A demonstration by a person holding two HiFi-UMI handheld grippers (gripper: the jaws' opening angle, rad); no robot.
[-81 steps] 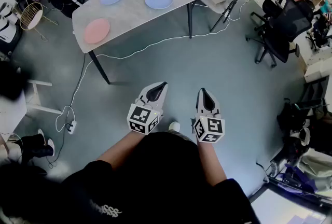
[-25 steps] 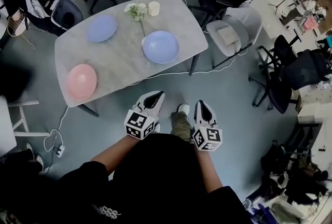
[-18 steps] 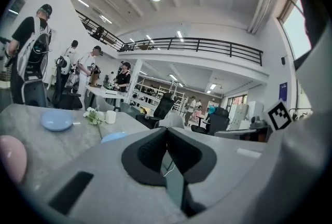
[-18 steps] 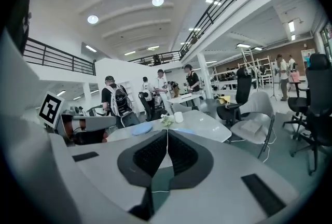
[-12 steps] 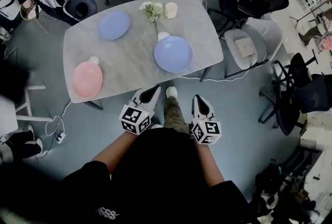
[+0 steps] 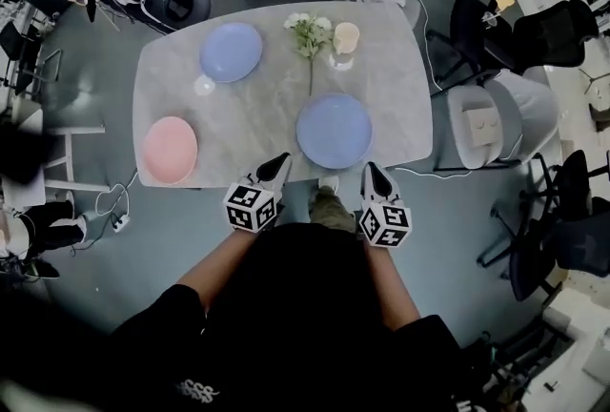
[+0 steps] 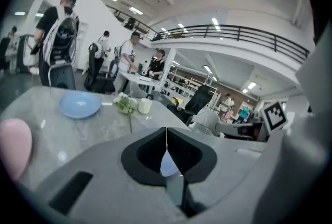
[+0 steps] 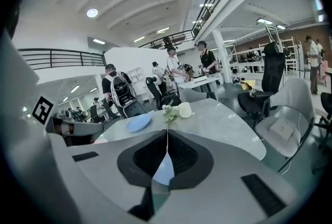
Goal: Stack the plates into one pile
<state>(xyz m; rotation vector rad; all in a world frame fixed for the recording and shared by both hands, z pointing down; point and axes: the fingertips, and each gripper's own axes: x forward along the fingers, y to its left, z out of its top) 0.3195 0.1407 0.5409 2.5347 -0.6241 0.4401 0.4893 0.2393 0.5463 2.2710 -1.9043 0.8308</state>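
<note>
**A:** ok so where are the plates, any pile going?

**B:** nope, all three sit apart on the tabletop (image 6: 257, 110). The pink plate (image 6: 170, 150) is over on the left. The far blue plate (image 6: 231, 51) is toward the back left. The near blue plate (image 6: 334, 131) is right by the front edge.

**A:** and the grippers?

**B:** the left hand-held gripper (image 6: 282, 158) and the right hand-held gripper (image 6: 370, 168) are both at the front edge, one on each side of the near blue plate. Jaws are pressed fully together on both, with nothing caught in them. There's also a flower sprig (image 6: 308, 33) and a cream cup (image 6: 345, 38) at the back, between the two blue plates.
</note>
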